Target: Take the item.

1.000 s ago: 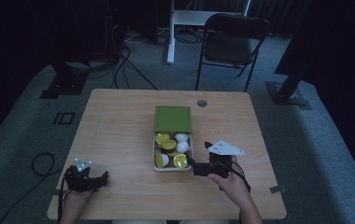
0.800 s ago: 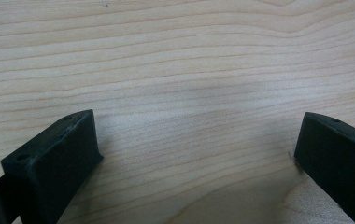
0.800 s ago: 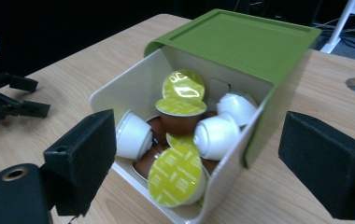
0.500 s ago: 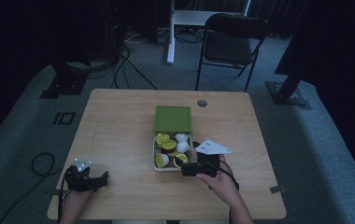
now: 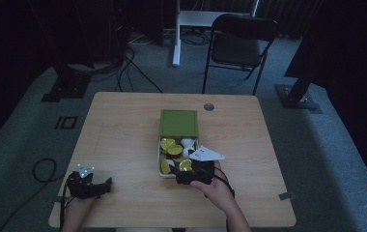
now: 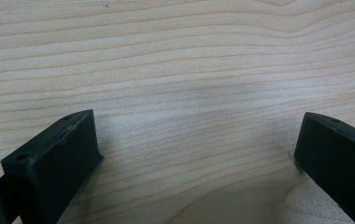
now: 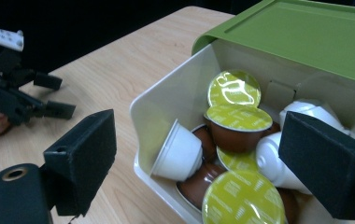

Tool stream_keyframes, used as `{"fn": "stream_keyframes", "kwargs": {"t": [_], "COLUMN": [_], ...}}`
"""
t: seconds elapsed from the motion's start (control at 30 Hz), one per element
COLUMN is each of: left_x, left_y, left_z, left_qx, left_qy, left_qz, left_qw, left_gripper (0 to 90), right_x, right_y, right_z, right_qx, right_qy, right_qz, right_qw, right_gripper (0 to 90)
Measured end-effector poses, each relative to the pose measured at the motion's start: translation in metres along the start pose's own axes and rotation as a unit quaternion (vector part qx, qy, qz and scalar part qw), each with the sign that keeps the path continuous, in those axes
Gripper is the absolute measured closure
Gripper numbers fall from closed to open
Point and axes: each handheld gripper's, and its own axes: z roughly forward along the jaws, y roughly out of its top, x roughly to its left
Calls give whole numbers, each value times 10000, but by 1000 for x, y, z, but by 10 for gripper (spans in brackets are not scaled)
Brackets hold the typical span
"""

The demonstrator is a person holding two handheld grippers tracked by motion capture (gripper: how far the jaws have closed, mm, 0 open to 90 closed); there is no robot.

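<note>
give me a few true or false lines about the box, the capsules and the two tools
1. The box holds coffee capsules. True.
2. The green lid lies fully off the box, on the table. False: it half covers the box.
3. The right tool stands open at the box. True.
4. The left tool grips a capsule. False: it is open over bare table.
5. All capsules have yellow-green tops up. False: a white one lies on its side.

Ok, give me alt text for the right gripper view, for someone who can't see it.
The right gripper, its black jaws wide apart, points into an open white box of coffee capsules, brown and white, several with yellow-green foil tops. A green lid covers the box's far part, and the left gripper sits farther off on the wooden table.
</note>
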Motion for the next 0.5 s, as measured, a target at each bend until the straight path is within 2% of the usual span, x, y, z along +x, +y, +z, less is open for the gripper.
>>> {"fn": "stream_keyframes", "kwargs": {"t": [0.1, 0.3, 0.33, 0.37, 0.43, 0.5], "left_x": [0, 0, 0, 0, 0, 0], "left_y": [0, 0, 0, 0, 0, 0], "left_z": [0, 0, 0, 0, 0, 0], "left_qx": [3, 6, 6, 1, 0, 1], "left_qy": [1, 0, 0, 0, 0, 1], "left_qz": [3, 8, 8, 2, -1, 2], "left_qw": [10000, 10000, 10000, 10000, 10000, 10000], "left_gripper": [1, 1, 1, 1, 1, 1], "right_x": [1, 5, 6, 7, 7, 8], "right_y": [-2, -7, -8, -8, -9, -10], "right_z": [6, 17, 18, 20, 23, 25], "right_qx": [8, 106, 121, 95, 135, 38], "right_qy": [17, 39, 44, -22, -8, -7], "right_qz": [70, 64, 77, 97, 139, 190], "right_qw": [10000, 9999, 9999, 9999, 9998, 9998], "right_gripper": [113, 113, 147, 153, 153, 153]}}
